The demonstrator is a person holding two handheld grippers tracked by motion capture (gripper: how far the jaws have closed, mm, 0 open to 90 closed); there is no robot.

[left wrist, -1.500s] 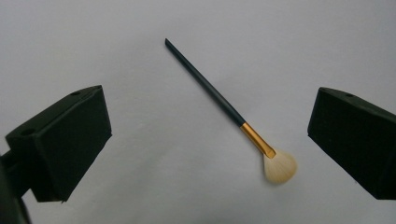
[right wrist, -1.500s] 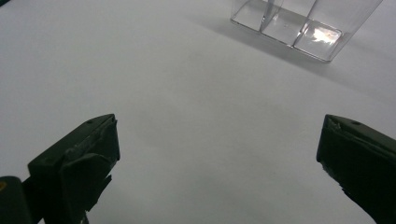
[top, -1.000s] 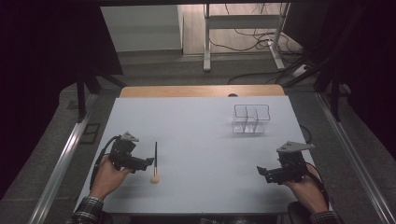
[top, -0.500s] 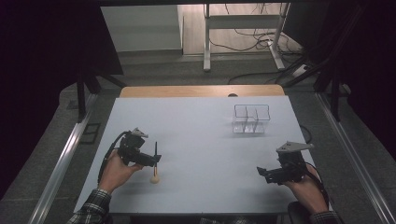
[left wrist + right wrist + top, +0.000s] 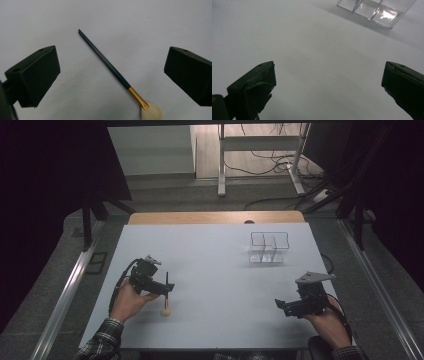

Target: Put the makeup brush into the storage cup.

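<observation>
Now the left tool has swung in over the makeup brush, which lies flat on the bench between its wide-open, empty jaws, so a grasp looks imminent, while the right tool rests open and empty.

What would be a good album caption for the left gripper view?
Open left gripper poised over a makeup brush lying on the pale table.

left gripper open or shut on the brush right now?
Open. In the left gripper view the left gripper has its jaws wide apart, and the brush lies flat on the table between them, touching neither.
</observation>
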